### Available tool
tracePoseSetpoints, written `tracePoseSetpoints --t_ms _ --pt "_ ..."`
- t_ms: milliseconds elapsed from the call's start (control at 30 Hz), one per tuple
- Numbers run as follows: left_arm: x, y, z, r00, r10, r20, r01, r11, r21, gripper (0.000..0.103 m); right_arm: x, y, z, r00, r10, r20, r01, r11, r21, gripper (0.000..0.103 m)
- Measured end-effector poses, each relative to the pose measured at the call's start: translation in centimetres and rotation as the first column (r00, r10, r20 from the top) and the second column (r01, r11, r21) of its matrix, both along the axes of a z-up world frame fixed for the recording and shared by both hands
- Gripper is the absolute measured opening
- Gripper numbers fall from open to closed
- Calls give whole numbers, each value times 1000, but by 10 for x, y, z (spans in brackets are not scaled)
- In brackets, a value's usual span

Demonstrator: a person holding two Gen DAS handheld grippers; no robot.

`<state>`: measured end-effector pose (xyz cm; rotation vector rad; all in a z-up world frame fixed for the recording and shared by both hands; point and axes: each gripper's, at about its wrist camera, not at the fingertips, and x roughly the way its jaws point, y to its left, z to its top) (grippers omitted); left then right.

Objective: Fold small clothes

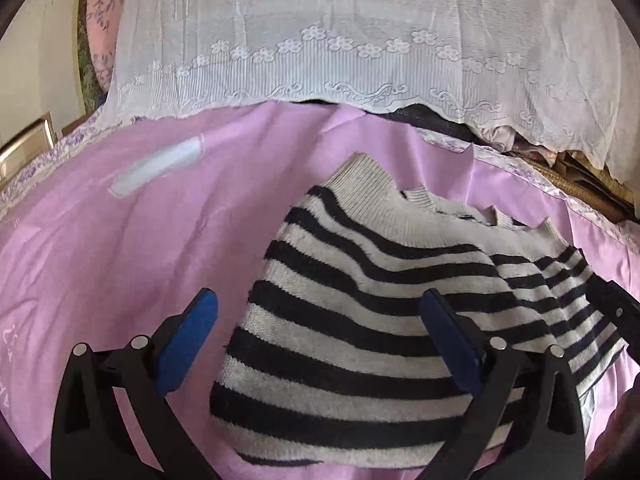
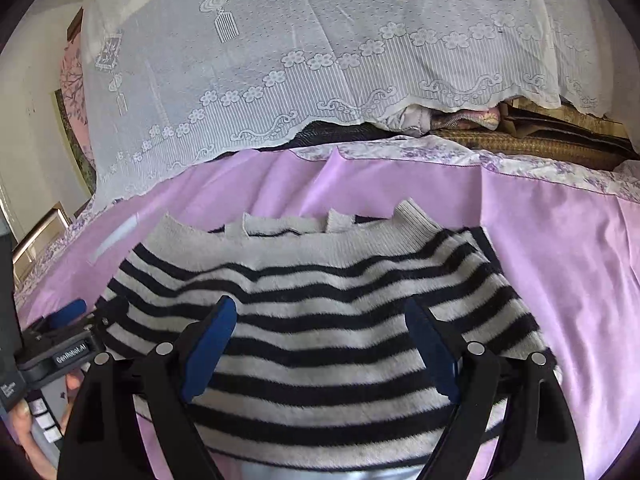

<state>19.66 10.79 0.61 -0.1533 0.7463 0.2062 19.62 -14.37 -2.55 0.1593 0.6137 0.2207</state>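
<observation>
Both the left gripper [image 1: 320, 320] and right gripper [image 2: 320, 332] hang released over the folded striped sweater [image 2: 312, 320], centre frame; next likely smoothing or another fold

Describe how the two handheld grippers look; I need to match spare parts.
Both the left gripper and the right gripper have black angular plastic fingers with blue pads and round silver pivot bolts. The right wrist view shows the left one's body with a white "GenRobot.AI" label.

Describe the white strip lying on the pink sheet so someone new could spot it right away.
Start at the lace curtain hanging behind the pink sheet. Just below its hem, left of the striped sweater, lies a white strip. It is the only plain white mark on the pink.
</observation>
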Motion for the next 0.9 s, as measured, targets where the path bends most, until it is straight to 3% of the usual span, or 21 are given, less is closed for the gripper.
tracePoseSetpoints --t_ms 67,133,167,233,400,500,600,700,833,900 --pt "14 9 -18 996 13 -87 -14 1000 -18 99 15 16 -8 999 12 -31 -12 1000 3 87" --pt "24 17 -32 988 0 -152 -13 996 -86 99 29 31 -29 995 20 -100 -26 998 -55 88" --pt "24 19 -32 990 4 -144 -19 994 -104 99 36 40 -45 989 29 -148 -47 992 -116 91" --pt "24 18 -34 989 5 -150 -19 995 -95 99 33 48 -47 991 37 -131 -59 984 -170 95" --pt "19 12 -32 991 15 -135 -21 999 -44 99 27 45 -47 992 47 -114 -63 988 -143 97" --pt "17 14 -31 991 17 -131 -23 998 -50 99 13 35 -39 998 25 -51 -30 995 -97 97" --pt "16 14 -31 991 17 -129 -24 999 -47 99 -14 26 -19 993 6 117 1 998 -62 97" --pt "17 14 -31 992 16 -129 -22 999 -44 99 -23 36 -14 985 24 169 -3 992 -125 97" --pt "18 14 -30 992 15 -129 -20 999 -41 99 -12 53 -24 993 75 94 -54 976 -209 97" --pt "18 14 -30 992 15 -128 -20 999 -38 99 -2 62 -34 995 104 4 -100 964 -246 97"
